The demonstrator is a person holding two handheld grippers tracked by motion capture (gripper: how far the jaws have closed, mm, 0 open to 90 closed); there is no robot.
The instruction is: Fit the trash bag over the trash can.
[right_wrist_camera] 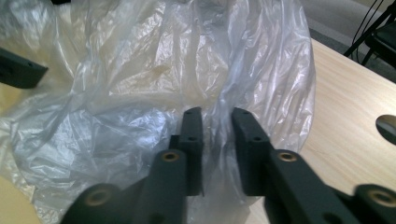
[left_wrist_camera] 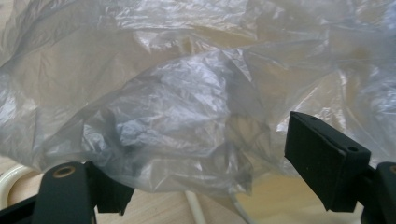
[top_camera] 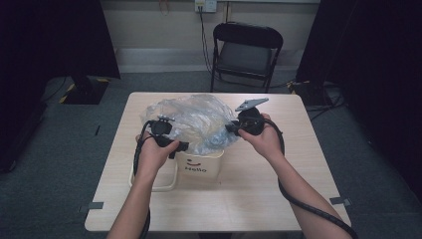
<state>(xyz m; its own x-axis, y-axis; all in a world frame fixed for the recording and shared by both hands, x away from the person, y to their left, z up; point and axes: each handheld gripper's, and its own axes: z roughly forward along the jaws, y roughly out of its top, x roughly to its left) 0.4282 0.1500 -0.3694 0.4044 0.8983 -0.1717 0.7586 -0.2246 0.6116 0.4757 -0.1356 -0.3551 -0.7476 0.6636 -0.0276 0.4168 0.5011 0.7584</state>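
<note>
I am fitting the plastic bag (top_camera: 191,119) into the bin (top_camera: 199,167): right gripper (right_wrist_camera: 217,121) fingers pinch a fold, left gripper (left_wrist_camera: 201,163) fingers stand apart; next, left must clamp the opposite edge.

"Hello" on the cream bin (top_camera: 199,167)

Both forearms came in from the near side. The left hand (top_camera: 155,152) held the left gripper (left_wrist_camera: 205,177) level, pointing inward, its jaws standing wide apart. The right hand (top_camera: 263,139) held the right gripper (right_wrist_camera: 217,135) across from it, aimed back at the left one, jaws drawn close with a narrow gap between them, clear film caught in that gap.
</note>
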